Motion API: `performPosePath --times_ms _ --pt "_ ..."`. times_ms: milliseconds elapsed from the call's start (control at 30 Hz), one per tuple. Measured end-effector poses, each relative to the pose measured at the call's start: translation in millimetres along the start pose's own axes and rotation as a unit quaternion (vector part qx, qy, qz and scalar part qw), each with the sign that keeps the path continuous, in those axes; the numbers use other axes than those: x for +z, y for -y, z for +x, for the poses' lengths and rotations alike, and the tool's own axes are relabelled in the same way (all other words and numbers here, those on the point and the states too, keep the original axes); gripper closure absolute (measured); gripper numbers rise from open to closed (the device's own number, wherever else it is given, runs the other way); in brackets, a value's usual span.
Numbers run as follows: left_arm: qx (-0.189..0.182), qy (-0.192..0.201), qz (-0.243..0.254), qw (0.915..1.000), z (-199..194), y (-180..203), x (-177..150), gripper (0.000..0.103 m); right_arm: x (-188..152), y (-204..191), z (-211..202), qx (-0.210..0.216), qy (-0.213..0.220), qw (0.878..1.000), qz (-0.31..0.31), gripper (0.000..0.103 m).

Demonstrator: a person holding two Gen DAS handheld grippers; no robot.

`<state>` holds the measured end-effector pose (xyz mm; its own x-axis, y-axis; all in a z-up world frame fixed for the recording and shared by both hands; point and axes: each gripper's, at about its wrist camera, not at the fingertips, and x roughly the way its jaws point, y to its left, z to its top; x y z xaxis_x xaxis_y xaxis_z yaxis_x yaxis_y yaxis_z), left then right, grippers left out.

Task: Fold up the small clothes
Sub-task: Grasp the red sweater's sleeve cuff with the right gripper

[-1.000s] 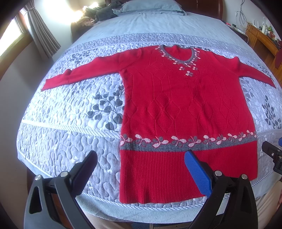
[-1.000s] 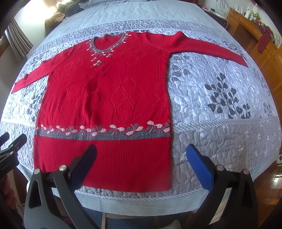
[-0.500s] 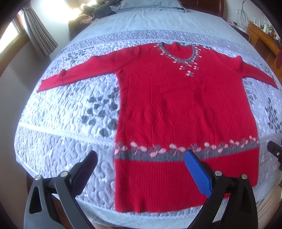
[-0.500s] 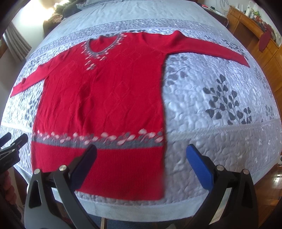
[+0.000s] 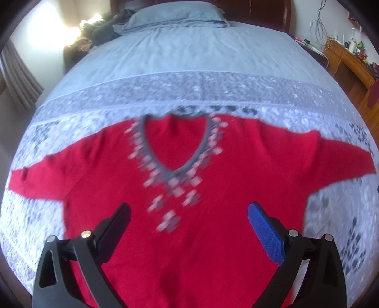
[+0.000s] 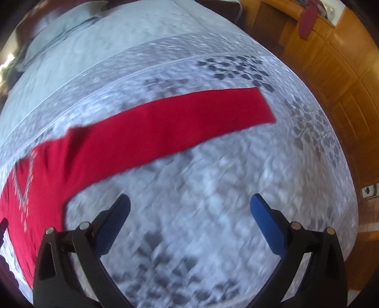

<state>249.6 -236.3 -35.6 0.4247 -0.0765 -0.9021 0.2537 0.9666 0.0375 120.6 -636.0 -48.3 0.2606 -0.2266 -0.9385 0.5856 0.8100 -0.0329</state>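
Observation:
A red knitted sweater with a grey V-neck and pink flower trim lies flat on the bed, sleeves spread out. My left gripper is open and empty, hovering over the sweater's chest just below the neckline. In the right wrist view the sweater's right sleeve stretches across the quilt toward its cuff. My right gripper is open and empty, above bare quilt just below that sleeve. Both views are motion-blurred.
The bed has a grey-white quilt with a leaf pattern and a blue sheet with a pillow at the head. A wooden cabinet stands along the bed's right side. Clutter lies at the far left corner.
Both grippers have moved forward from the sweater's hem. The left is now over the chest; the right has swung to the right sleeve. Both stay open.

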Motion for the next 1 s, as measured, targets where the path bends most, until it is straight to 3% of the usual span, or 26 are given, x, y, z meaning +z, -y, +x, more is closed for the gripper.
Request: performPosePath --times_ms 167,267,533,667,733,800,833,1000 --pt "-0.005 -0.011 0.028 0.9995 36.7 67.7 36.7 0.004 55.6 56.5 48.6 0.008 -0.030 0.999 0.011 0.003" --pt "-0.013 -0.021 0.033 0.9991 55.6 99.6 46.7 0.004 74.4 84.3 68.3 0.048 -0.041 0.997 0.041 0.003" --pt "-0.008 -0.023 0.055 0.9982 71.4 123.3 42.3 0.004 95.8 131.8 112.0 0.076 -0.067 0.991 0.091 0.007" --pt "0.012 -0.020 0.056 0.9981 75.4 111.3 40.7 0.004 100.8 139.0 119.5 0.067 -0.059 0.991 0.101 0.032" --pt "0.017 -0.021 0.052 0.9983 75.5 102.2 39.7 0.004 99.1 138.1 116.0 0.063 -0.050 0.993 0.091 0.049" --pt "0.020 -0.025 0.047 0.9984 77.4 92.6 38.6 0.004 96.5 139.4 109.4 0.078 -0.040 0.993 0.080 0.088" --pt "0.022 -0.028 0.044 0.9984 78.3 87.1 37.7 0.004 95.6 141.2 108.2 0.112 -0.042 0.989 0.087 0.095" --pt "0.030 -0.041 0.019 0.9986 79.6 50.4 31.8 0.004 89.5 130.5 82.6 0.129 -0.008 0.988 0.080 0.096"
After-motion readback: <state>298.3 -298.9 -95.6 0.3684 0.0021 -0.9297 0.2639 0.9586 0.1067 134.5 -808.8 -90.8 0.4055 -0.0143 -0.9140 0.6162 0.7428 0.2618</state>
